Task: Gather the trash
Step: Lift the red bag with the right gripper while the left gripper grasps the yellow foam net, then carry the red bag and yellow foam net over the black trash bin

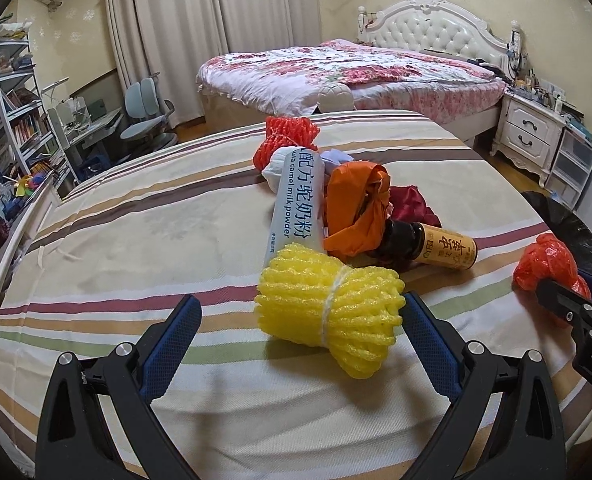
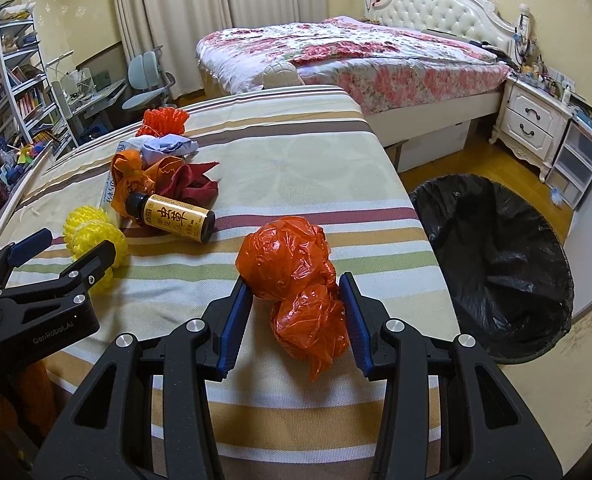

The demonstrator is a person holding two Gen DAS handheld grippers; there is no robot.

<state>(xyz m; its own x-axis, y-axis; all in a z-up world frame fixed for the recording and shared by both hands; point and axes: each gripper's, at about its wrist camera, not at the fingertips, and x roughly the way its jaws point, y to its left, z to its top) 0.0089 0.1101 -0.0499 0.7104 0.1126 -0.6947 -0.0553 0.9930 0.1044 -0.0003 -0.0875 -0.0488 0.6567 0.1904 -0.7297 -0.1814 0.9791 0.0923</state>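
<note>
Orange plastic bag point(image 2: 296, 276) is being clenched by right gripper point(image 2: 296, 312), lower centre; left gripper point(image 1: 302, 324), released, is straddling yellow foam net point(image 1: 328, 312). Next: carrying to bin point(image 2: 496, 264).

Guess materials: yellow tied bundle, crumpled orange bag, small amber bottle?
Yellow ribbed bundle tied with string: looks like foam fruit netting, matte, spongy mesh. Crumpled orange bag: thin plastic film, glossy, sharp creases. Small amber bottle with black cap: probably glass or hard plastic; glossy label; cannot tell which.
</note>
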